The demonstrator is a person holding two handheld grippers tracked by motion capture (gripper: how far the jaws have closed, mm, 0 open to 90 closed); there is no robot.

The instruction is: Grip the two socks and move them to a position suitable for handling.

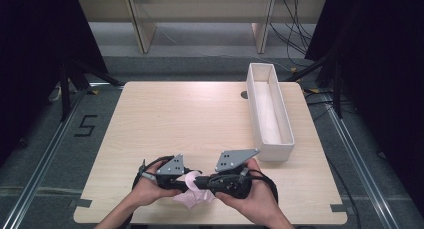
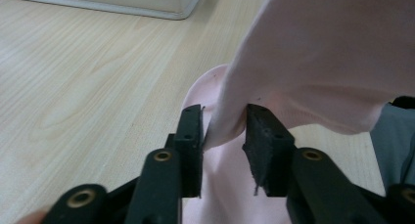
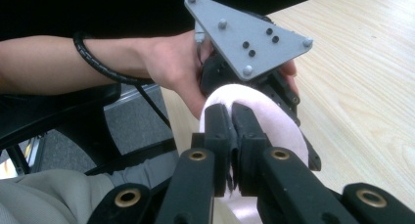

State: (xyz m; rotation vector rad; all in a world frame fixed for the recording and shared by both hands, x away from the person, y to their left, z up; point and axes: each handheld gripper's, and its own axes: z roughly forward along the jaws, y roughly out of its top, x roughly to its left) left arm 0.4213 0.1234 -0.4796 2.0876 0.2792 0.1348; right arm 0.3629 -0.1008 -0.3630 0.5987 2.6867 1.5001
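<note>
A soft pink cloth [image 1: 192, 191] sits low in the middle of the high view, near the front edge of the bench [image 1: 190, 119], held up between two claws. The left claw [image 2: 224, 131] has its jaws a little apart, with a fold of the cloth between them; the fold touches the left jaw, and I cannot tell if the jaws really pinch it. The right claw [image 3: 231, 131] has its jaws pressed together on the cloth's edge.

The cloth looks light and floppy. It bends and hangs down, so it will not break, but it can slip out of a loose hold. I think the best place to grab is a thick fold or the edge.

A long white box [image 1: 270, 109] stands at the right of the bench, well apart from the cloth
</note>
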